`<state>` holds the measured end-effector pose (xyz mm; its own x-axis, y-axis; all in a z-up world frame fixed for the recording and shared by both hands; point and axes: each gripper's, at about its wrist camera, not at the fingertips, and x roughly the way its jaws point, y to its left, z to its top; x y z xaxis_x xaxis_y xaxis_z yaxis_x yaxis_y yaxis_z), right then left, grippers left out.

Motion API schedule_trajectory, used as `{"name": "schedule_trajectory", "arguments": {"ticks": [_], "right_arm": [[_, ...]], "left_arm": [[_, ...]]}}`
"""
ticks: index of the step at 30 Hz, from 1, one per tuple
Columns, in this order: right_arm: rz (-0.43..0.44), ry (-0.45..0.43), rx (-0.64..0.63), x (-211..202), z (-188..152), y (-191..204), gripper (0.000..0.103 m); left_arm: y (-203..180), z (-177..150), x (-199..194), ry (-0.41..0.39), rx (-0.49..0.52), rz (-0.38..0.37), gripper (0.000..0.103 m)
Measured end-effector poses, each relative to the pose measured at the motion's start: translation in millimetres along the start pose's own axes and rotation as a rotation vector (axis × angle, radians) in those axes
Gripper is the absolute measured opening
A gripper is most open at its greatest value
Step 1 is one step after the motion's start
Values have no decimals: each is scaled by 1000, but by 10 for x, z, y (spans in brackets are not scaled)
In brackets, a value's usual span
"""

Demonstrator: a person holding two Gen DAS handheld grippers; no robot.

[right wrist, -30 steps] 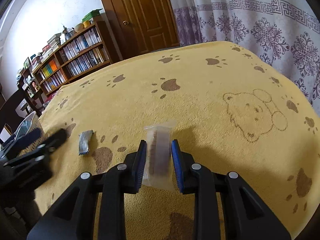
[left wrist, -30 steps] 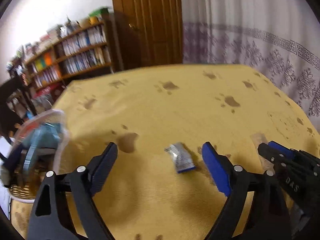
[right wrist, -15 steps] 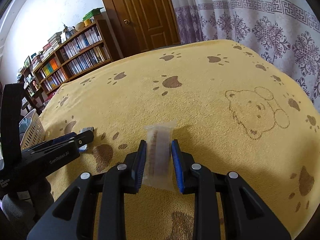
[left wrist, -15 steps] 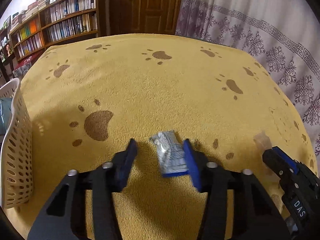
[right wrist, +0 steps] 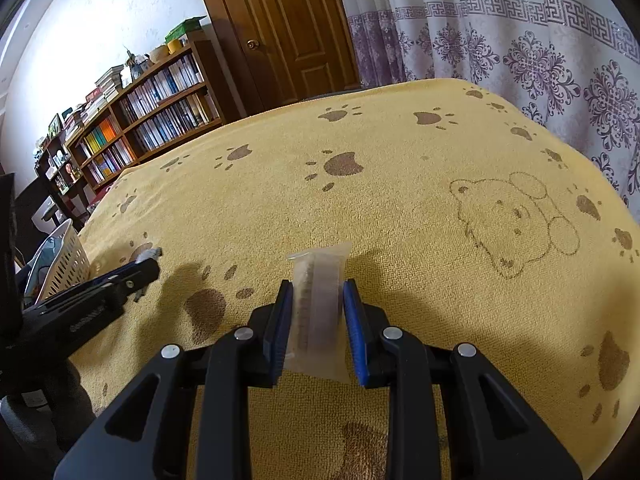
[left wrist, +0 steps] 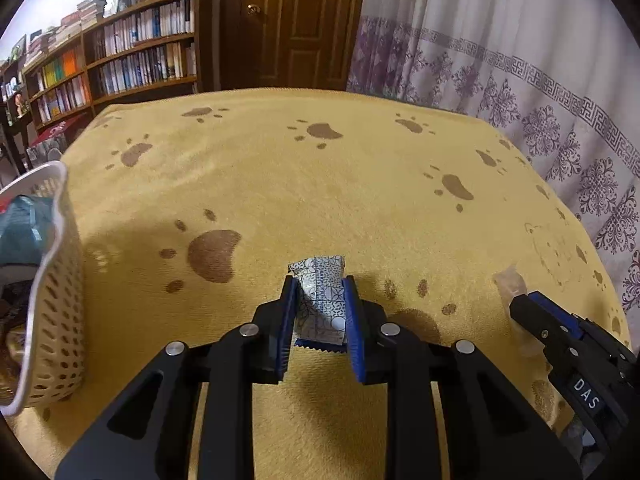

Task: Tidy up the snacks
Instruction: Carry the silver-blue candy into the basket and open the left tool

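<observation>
A small silver-and-blue patterned snack packet (left wrist: 320,300) lies on the yellow paw-print blanket (left wrist: 320,184), and my left gripper (left wrist: 319,290) is shut on it. My right gripper (right wrist: 318,292) is shut on a clear wrapper with a brown snack stick (right wrist: 318,300) inside. In the left wrist view the right gripper (left wrist: 532,304) shows at the right edge with the clear wrapper (left wrist: 510,282) poking past its tips. From the right wrist camera, the left gripper (right wrist: 148,266) appears at the left, the silver packet (right wrist: 148,254) just visible at its tip.
A white perforated basket (left wrist: 56,304) holding a teal packet (left wrist: 20,232) stands at the blanket's left edge, also seen as the basket (right wrist: 66,258). A bookshelf (left wrist: 120,60), a wooden door (left wrist: 292,24) and a patterned curtain (left wrist: 520,80) lie beyond the far edge.
My left gripper swung from the basket to the silver packet and closed its wide-open jaws onto it. The right gripper has stayed put, shut on the clear wrapper.
</observation>
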<state>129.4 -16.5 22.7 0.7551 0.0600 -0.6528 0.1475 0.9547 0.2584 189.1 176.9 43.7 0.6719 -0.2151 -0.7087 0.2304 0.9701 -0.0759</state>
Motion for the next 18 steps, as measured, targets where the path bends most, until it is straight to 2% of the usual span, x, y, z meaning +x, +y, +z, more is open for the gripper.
{"name": "schedule_trajectory", "arguments": {"ticks": [10, 18], "right_arm": [[1, 2, 2, -3, 3, -2, 26], [1, 2, 2, -5, 4, -1, 26]], "left_arm": [[135, 81, -408, -103, -18, 80, 24], [444, 99, -771, -174, -76, 166, 24]]}}
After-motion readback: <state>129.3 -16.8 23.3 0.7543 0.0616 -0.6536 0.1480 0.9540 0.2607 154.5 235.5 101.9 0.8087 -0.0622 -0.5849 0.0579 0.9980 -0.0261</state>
